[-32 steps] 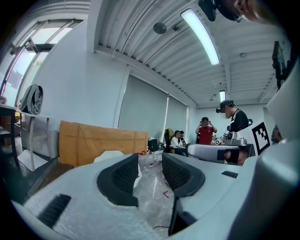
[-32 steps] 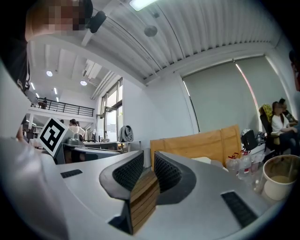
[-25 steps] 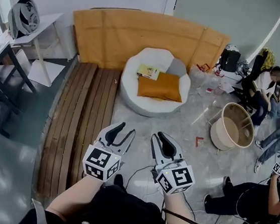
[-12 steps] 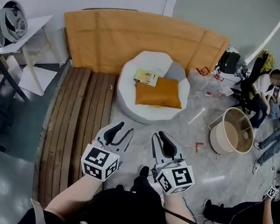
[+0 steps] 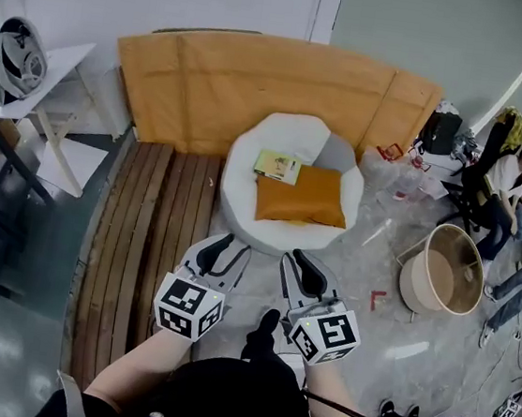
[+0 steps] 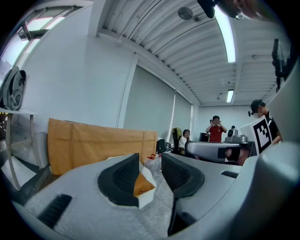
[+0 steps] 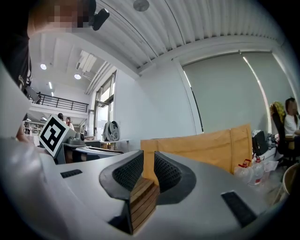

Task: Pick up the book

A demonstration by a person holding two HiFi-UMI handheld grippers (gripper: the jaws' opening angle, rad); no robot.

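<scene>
Head view, and the book (image 5: pixel 277 165) lay flat on the seat of the white chair (image 5: pixel 237 190), its corner touching the orange cushion (image 5: pixel 302 195) at its four o'clock. Nothing had hold of it. Both tools hung low in the picture, well short of the chair, with the book at about twelve o'clock from them. The left gripper (image 5: pixel 234 244) showed its jaws drawn narrow, only a slim gap between the pads and nothing in it. The right gripper (image 5: pixel 295 255) had its pads all but together, and it was empty too.

The left gripper view looked along those near-closed jaws (image 6: pixel 150 161) to a sliver of cushion and chair edge far beyond; the book itself could not be made out there. The right gripper view (image 7: pixel 148 161) looked past its jaws to wooden slats (image 7: pixel 140 201) and cardboard (image 7: pixel 197 150), so it was aimed to the ten o'clock side of the target.

By the look of it, this was the approach step, with the pickup not yet begun. The next move would call for closing the distance, opening one pair of jaws wide enough for the book's thickness, and coming in low at an edge, since a thin book on a soft seat offers little to pinch.
</scene>
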